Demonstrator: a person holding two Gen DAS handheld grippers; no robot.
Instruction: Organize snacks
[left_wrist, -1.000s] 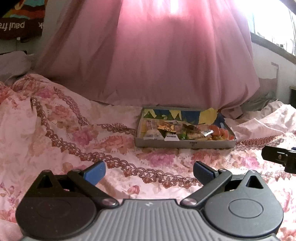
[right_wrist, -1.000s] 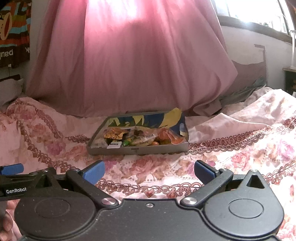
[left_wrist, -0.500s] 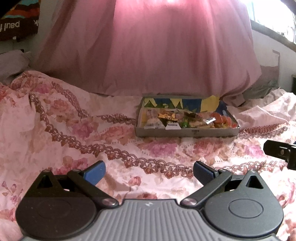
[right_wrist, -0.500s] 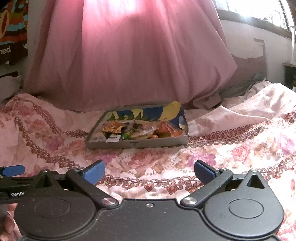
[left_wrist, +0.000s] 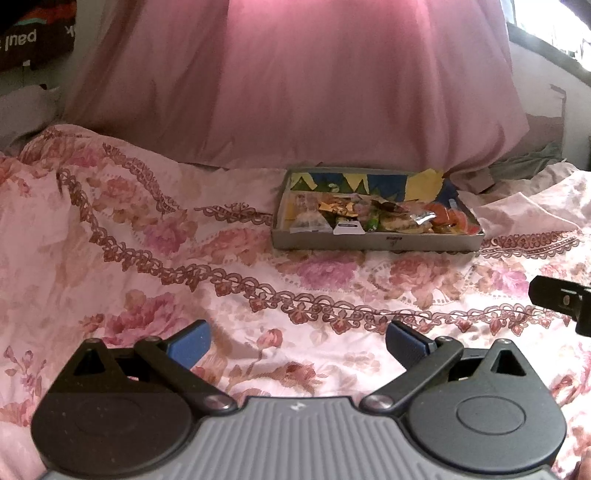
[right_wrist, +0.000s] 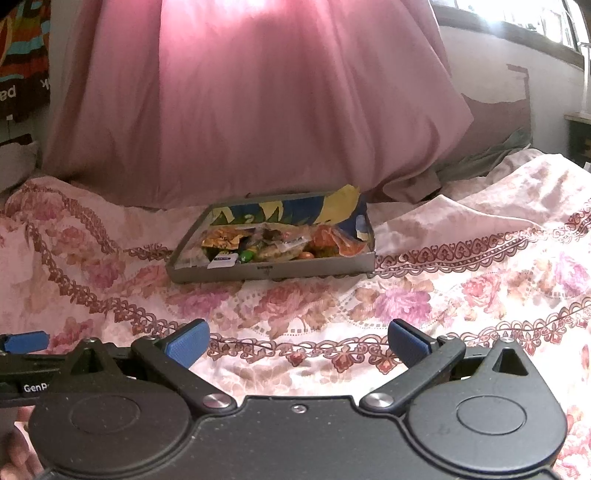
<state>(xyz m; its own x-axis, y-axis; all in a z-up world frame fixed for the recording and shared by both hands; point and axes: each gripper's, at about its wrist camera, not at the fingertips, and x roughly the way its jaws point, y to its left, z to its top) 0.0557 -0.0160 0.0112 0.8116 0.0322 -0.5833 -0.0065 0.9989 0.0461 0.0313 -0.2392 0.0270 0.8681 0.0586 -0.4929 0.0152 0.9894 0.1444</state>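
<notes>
A shallow grey cardboard box lies on the flowered bedspread, its far wall blue and yellow. Several wrapped snacks fill it in a jumble: gold, green, orange and white wrappers. My left gripper is open over the bedspread, short of the box and slightly to its left, nothing between its blue pads. My right gripper is open too, short of the box, empty. Part of the right gripper shows at the right edge of the left wrist view, and the left gripper's blue pad at the left edge of the right wrist view.
A pink curtain hangs down to the bed just behind the box. The pink flowered bedspread lies rumpled, with folds right of the box. A hand shows at the lower left.
Both views have tilted down and moved a little nearer, so the box sits lower and larger in view. Both grippers stay open.
</notes>
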